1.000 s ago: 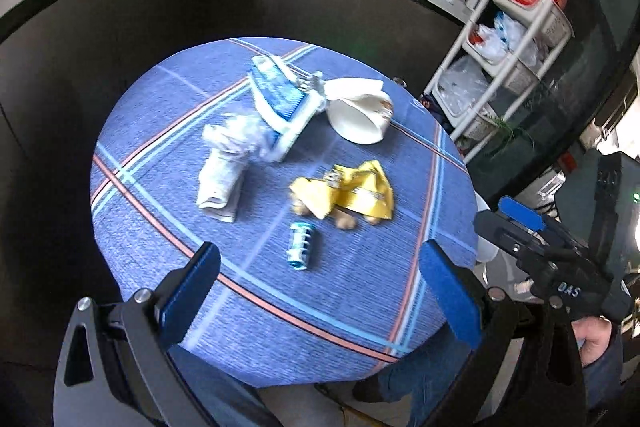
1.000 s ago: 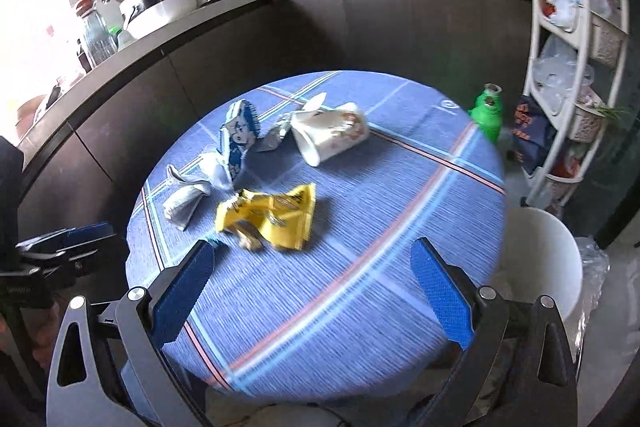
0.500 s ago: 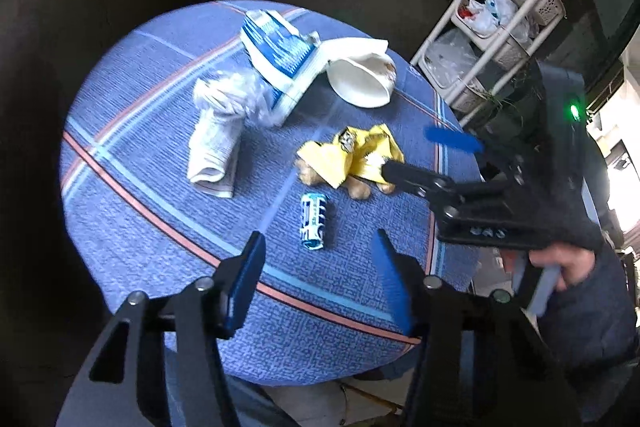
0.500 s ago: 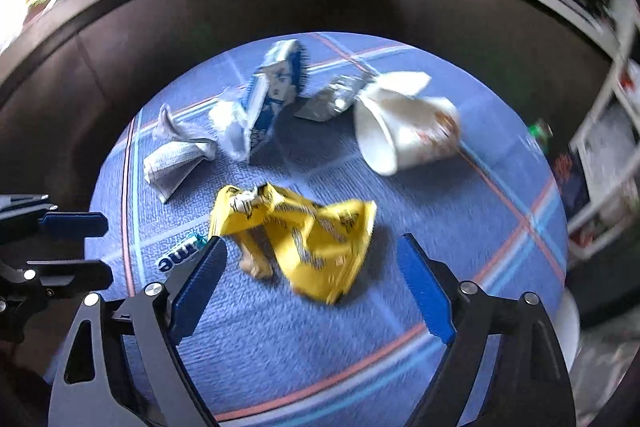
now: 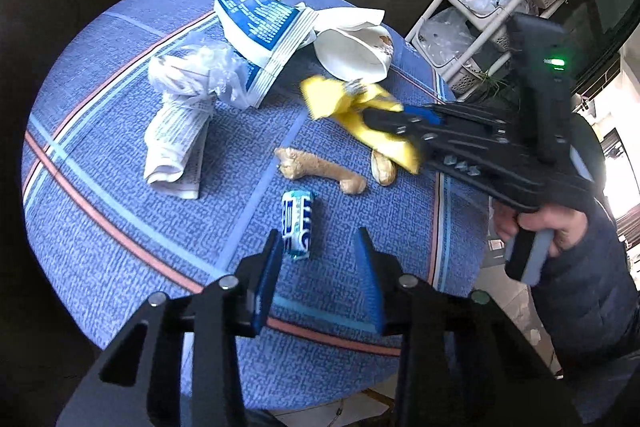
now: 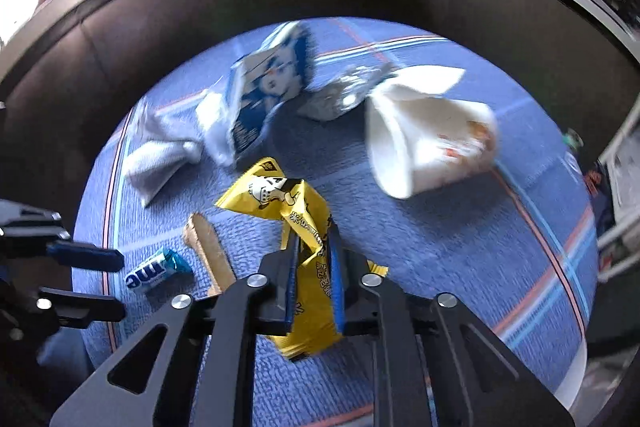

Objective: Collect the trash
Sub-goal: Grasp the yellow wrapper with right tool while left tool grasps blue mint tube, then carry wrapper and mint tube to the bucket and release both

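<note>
The right gripper (image 6: 314, 267) is closing its blue-padded jaws on a crumpled yellow snack wrapper (image 6: 296, 215), which stands up between the pads and looks lifted off the round table with the blue plaid cloth (image 6: 460, 247), though blur makes the contact hard to judge. Seen from the left wrist, that gripper (image 5: 384, 123) reaches in from the right, a hand (image 5: 548, 223) in a dark sleeve gripping its handle. The left gripper (image 5: 320, 247) is also closing, half spread, near the front of the table; a small blue-and-white gum roll (image 5: 297, 223) lies just beyond its left pad, not yet pinched. Right of the roll lie a tan knobbly ginger-like piece (image 5: 320, 171) and a smaller tan lump (image 5: 383, 167). Farther back sit a rolled newspaper (image 5: 176, 143), a crumpled clear plastic bag (image 5: 208, 71), a blue-and-white printed carton (image 5: 260, 23) and a tipped white paper bowl (image 5: 356, 55).
</note>
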The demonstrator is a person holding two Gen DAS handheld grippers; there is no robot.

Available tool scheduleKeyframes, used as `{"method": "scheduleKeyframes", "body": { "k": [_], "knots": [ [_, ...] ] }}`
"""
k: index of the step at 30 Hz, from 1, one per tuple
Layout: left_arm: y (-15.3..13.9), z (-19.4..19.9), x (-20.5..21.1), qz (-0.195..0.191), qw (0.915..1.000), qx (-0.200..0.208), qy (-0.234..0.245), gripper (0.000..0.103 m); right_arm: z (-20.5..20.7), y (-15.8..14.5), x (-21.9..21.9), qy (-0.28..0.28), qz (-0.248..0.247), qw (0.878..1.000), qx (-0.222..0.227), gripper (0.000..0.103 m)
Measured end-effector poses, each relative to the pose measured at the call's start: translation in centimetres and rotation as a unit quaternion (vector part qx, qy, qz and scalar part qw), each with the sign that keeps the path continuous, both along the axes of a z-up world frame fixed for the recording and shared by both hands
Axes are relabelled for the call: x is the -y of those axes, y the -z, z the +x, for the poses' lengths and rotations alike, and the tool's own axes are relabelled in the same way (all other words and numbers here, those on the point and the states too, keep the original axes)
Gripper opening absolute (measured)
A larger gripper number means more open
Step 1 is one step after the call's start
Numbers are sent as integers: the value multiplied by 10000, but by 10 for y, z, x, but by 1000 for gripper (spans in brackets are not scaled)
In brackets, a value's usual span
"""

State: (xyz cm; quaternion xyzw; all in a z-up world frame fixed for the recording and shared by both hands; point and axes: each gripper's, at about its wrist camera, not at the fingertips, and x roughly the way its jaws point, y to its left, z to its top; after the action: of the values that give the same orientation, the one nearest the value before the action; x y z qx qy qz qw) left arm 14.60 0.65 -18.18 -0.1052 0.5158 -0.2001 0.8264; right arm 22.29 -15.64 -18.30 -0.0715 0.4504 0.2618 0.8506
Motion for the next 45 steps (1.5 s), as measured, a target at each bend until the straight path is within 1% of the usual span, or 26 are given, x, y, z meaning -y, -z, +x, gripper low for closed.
{"method": "scheduleKeyframes", "body": {
  "k": [4,6,11,14,16,20,23,24,25,26,28,31,35,39,42,45],
  "knots": [
    [4,8,7,106,9999,-19,2,34,-18,-12,21,452,274,9985,124,11],
    [6,11,10,142,9999,-38,-13,33,-27,-15,28,563,348,9977,173,11],
    [7,15,17,284,9996,0,0,33,-53,-19,43,758,412,9960,238,11],
    [5,13,24,379,9993,57,44,33,-61,-18,46,841,470,9951,208,11],
    [3,14,30,430,9990,123,79,37,-66,-19,49,891,520,9945,183,11],
    [5,21,42,614,9977,143,236,35,-77,-22,53,970,569,9934,220,11],
    [9,23,48,629,9975,123,309,34,-85,-25,59,1060,616,9921,251,11],
    [10,23,49,643,9973,103,331,32,-88,-26,61,1096,618,9917,265,11],
    [11,23,50,677,9971,139,330,23,-90,-27,62,1118,621,9914,267,11],
    [12,24,52,663,9971,99,374,16,-92,-27,65,1161,628,9909,267,11],
    [11,25,52,577,9977,58,339,15,-97,-28,69,1235,658,9898,266,11],
    [2,20,51,555,9978,170,316,14,-103,-32,75,1307,748,9881,308,11],
    [-20,13,59,494,9971,442,360,14,-111,-40,84,1433,867,9849,438,11],
    [-43,12,73,350,9962,660,454,14,-118,-47,99,1592,984,9807,570,11],
    [-61,14,90,187,9946,821,604,14,-124,-50,112,1750,1037,9770,645,11],
    [-70,9,102,67,9926,903,812,14,-129,-51,127,1941,1110,9722,695,11]
  ]
}}
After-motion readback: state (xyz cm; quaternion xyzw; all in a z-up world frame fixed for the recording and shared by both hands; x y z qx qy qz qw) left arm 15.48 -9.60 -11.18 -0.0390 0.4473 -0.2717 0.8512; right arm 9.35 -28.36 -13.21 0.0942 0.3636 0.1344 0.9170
